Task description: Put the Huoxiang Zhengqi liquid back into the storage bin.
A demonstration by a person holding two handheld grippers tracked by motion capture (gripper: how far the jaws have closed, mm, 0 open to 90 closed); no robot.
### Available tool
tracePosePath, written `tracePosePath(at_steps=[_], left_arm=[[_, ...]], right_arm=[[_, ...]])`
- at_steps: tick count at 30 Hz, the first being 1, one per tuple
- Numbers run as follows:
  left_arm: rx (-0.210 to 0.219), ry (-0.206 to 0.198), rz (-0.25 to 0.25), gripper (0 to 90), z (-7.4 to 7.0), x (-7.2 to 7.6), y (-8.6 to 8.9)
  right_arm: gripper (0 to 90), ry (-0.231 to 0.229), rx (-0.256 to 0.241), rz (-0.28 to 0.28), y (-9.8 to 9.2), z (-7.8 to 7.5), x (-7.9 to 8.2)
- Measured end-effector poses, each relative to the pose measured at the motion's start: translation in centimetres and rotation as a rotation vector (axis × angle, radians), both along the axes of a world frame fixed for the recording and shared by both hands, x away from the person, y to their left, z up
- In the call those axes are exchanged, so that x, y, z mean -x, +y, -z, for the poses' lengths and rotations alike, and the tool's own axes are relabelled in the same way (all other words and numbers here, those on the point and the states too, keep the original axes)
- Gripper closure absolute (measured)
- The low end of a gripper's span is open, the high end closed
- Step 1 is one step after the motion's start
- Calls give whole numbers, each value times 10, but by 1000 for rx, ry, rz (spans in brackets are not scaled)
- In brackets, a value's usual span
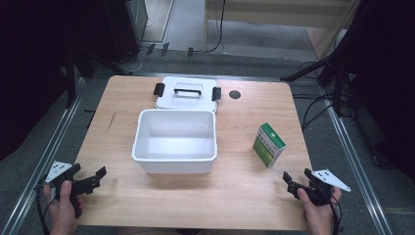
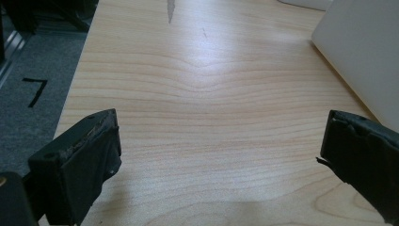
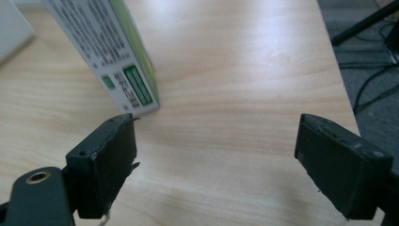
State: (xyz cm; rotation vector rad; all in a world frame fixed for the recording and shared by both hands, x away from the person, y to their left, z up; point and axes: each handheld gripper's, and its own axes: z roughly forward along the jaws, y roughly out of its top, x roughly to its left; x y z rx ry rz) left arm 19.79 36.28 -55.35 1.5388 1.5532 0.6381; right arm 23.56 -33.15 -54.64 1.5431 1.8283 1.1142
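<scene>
An empty white plastic bin [image 1: 174, 140] stands in the middle of the wooden table [image 1: 235, 186]. Its white lid [image 1: 187, 91], with a black handle and two black latches, lies flat just behind it. A green and white carton [image 1: 268, 144] stands upright to the right of the bin. My left gripper [image 1: 91, 177] rests open at the table's front left corner, and the bin's wall [image 2: 362, 52] shows at the right of the left gripper view. My right gripper [image 1: 293, 184] is open at the front right, with the carton [image 3: 106, 52] a short way ahead of its left jaw.
A dark round hole [image 1: 235, 94] sits in the tabletop behind the carton. Metal rails run along both sides of the table. Black stands and cables crowd the floor at the right, and the grey floor [image 2: 28, 75] lies past the table's left edge.
</scene>
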Motion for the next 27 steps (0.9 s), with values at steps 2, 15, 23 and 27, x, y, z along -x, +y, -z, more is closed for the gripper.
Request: tracePosePath(at_steps=[2,15,23,27], left_arm=[[0,-1,-2,0,0,0,0],[-8,-2,2,0,0,0,-1],[0,-1,-1,0,0,0,-1],[3,0,3,0,0,0,-1]], right_arm=[[136,22,17,-14,1,-2,-1],[136,268,205,-164,11,-28,-6],[138,609,416,-271,42,-57,-18],[139,690,488,-311,57,-71,-23]])
